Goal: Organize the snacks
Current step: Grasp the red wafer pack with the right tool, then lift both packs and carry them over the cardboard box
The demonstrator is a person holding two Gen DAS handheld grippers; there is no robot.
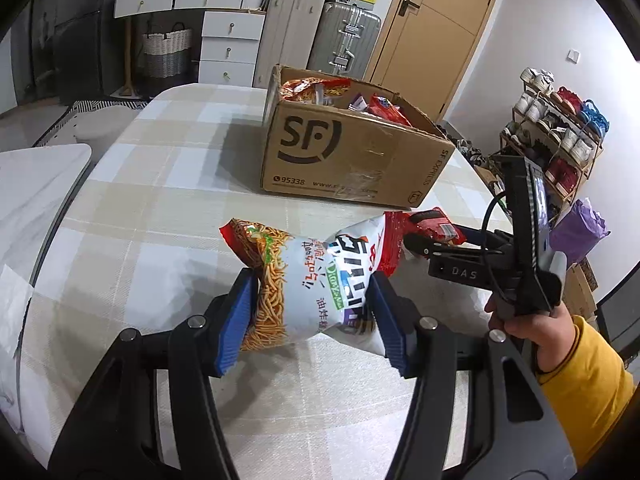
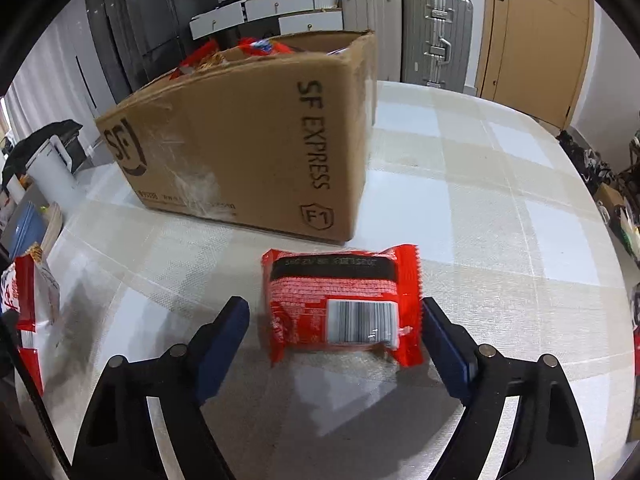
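While your left gripper clamps the noodle snack bag at its waist, both blue pads pressed into the crumpled film, the bag hangs clear above the checked tablecloth. Your right gripper stands wide: the red packet sits between the fingers, barcode side up. The right pad looks to be touching its edge, while a clear gap remains at the left pad. I judge it not gripped; whether it rests on the cloth or is mid-drop cannot be told, as its outline is blurred.

Further out, the SF cardboard box stands open on the table, near both snacks, with several red and orange packets already inside.

Step in hand, by my reading: collecting loose snacks for the box.

Next move calls for:
- closing the right fingers squarely on the red packet;
- carrying each snack over the box rim;
- releasing only once above the opening.
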